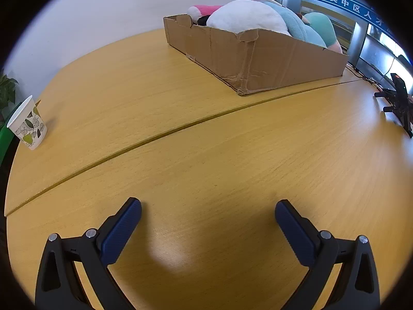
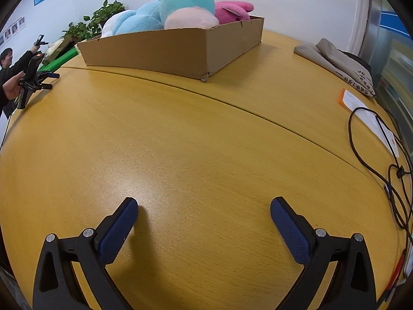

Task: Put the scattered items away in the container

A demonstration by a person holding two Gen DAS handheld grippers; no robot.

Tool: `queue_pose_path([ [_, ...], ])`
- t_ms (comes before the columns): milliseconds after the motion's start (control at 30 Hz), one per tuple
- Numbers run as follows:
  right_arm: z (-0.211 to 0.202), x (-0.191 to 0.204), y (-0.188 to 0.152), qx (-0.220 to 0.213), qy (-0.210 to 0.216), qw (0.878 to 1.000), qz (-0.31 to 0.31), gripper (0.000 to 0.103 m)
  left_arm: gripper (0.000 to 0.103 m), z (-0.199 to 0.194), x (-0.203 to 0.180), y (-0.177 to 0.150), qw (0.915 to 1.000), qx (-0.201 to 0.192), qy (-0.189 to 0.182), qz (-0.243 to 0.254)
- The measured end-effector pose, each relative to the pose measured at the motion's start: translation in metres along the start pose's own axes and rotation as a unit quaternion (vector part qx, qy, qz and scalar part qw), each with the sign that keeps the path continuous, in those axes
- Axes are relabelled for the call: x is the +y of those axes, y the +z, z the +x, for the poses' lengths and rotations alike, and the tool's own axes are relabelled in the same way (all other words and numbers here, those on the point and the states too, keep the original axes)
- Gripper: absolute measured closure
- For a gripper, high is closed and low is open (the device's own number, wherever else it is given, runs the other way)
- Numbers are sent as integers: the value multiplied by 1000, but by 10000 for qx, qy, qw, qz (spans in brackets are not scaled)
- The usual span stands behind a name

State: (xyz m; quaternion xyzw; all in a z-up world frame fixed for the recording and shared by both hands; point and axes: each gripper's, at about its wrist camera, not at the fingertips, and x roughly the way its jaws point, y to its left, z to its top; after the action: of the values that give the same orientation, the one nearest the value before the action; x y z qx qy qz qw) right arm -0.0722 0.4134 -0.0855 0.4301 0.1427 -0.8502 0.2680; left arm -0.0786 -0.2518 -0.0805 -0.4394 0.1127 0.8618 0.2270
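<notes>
While the shallow cardboard box (image 1: 258, 59) sits far across the wooden table (image 1: 206, 155), it brims with soft plush toys (image 1: 247, 16): white, pale blue, teal, pink. Its corners are creased and torn. My left gripper (image 1: 207, 206) and right gripper (image 2: 204, 204) both hang spread wide over bare wood, holding nothing. A leaf-printed paper cup (image 1: 27, 124) stands at the table's left edge.

The wooden counter (image 1: 206, 134) carries a cardboard box (image 1: 258, 59) ahead of the left claw (image 1: 207, 214), and a paper cup (image 1: 27, 124) far to its left.
</notes>
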Motion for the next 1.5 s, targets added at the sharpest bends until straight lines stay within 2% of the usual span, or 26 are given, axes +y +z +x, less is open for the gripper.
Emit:
queue_pose_path([
  [300,0,-12,2,1,-8,10000,-18,0,0,0,3,1,9999,-8,-66,130],
  [1500,-1,-12,1,-3,-8,10000,-23,0,0,1,-1,2,9999,-3,-40,106],
])
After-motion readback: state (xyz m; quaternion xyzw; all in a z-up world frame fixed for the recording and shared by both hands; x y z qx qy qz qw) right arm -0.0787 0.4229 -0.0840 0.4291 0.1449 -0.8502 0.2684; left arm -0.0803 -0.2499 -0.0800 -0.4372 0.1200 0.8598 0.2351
